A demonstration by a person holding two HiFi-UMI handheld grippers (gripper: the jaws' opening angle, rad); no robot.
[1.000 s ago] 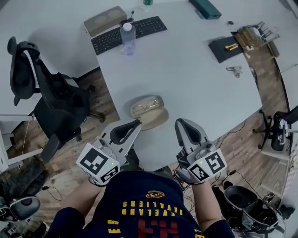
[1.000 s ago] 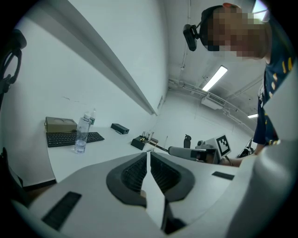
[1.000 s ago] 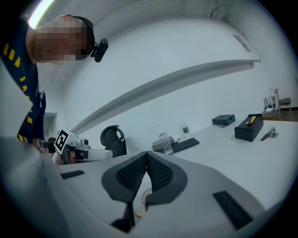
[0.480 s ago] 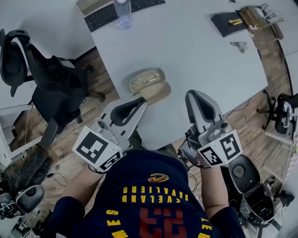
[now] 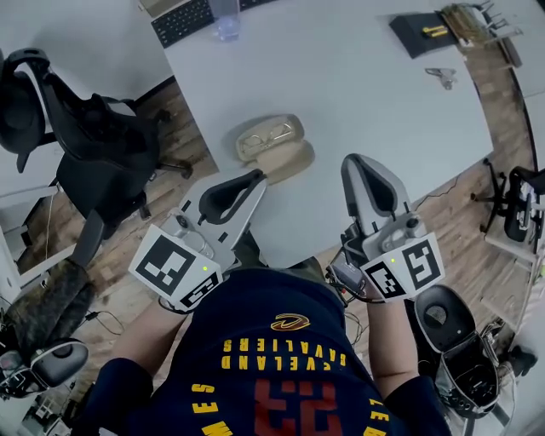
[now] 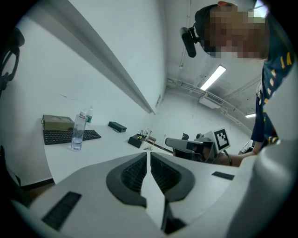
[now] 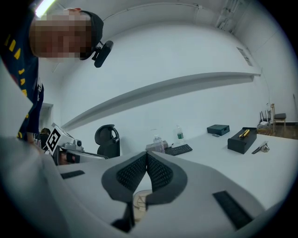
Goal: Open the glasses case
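The left tongs [image 6: 148, 155], grey plastic with black ribbed pads, are drawn almost together, with only a thin slit between the tips and nothing in it. The right tongs [image 7: 145, 155], of the same make, are fully closed and also hold nothing. In the head view both sit low in the frame, close to the person's body, and point up the picture toward the near edge of the white worktop [image 5: 366, 94]. The left tip comes near the case without touching it. The right one stands further off, to the case's lower right. Empty and narrow as they are, I judge them to be parked clear of the case, neither reaching for it nor about to grasp it.

The tan, oval hard-shell glasses case [image 5: 272, 146] lies just above the middle of the head view, close to the worktop's near edge, between and above the two tips. It is already open, its two shells spread flat side by side. The upper shell cradles a pair of thin-framed spectacles [image 5: 268, 134] and the lower shell looks bare. So the opening seems done.

Further out are a black office chair [image 5: 94, 145] at the left and a black keyboard [image 5: 183, 19] at the top edge.
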